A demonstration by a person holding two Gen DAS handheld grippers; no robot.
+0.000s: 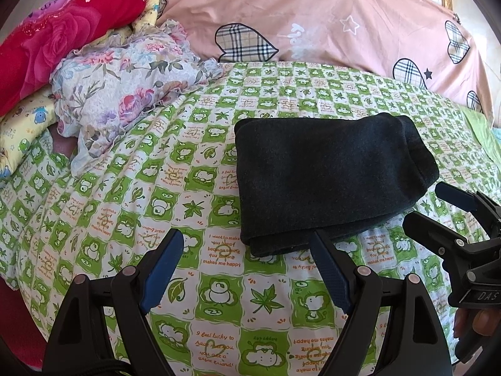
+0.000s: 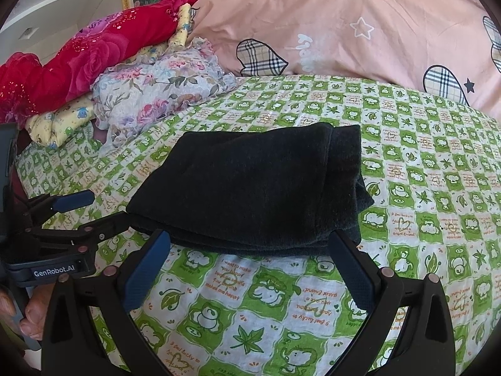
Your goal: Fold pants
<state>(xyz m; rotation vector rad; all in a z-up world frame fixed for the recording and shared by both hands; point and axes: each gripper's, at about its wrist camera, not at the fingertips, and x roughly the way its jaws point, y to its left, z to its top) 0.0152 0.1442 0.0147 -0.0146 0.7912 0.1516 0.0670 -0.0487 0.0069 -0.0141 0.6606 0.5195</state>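
The dark grey pants (image 1: 332, 178) lie folded into a compact rectangle on the green-and-white patterned bedsheet (image 1: 219, 297). They also show in the right wrist view (image 2: 250, 188). My left gripper (image 1: 247, 238) is open and empty, just short of the bundle's near left corner. My right gripper (image 2: 250, 238) is open and empty, with its fingertips at the bundle's near edge. The right gripper also shows in the left wrist view (image 1: 432, 202), open, beside the bundle's right end. The left gripper shows in the right wrist view (image 2: 103, 210), open, at the bundle's left corner.
A large pink pillow with plaid hearts (image 1: 328, 15) lies along the back of the bed. A floral cloth (image 1: 125, 94), a red rose-print blanket (image 1: 56, 37) and a yellow cartoon-print cloth (image 1: 22, 131) are piled at the back left.
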